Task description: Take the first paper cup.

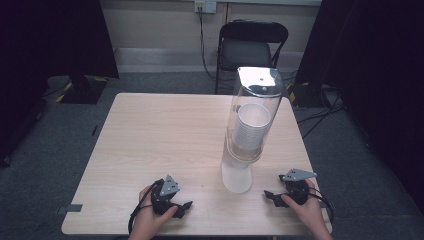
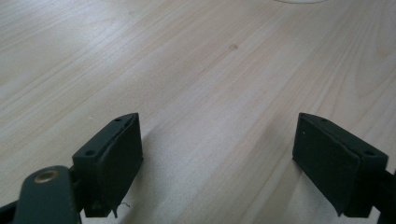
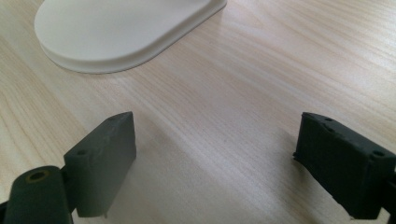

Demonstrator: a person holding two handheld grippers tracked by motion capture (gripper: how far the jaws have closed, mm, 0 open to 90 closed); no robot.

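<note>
Standing upright mid-table, cup dispenser (image 1: 248,131), long axis vertical, cups (image 1: 250,127) inside.

the white base (image 3: 126,32) is cut off at the top edge (right gripper view); the chair (image 1: 252,47) legs hide behind the table (image 1: 150,135).

I see bare table (image 1: 150,130) wide open ahead of my left gripper (image 1: 186,205); the tall cup dispenser (image 1: 247,130) blocks the middle, just beside my right gripper (image 1: 268,194).
</note>
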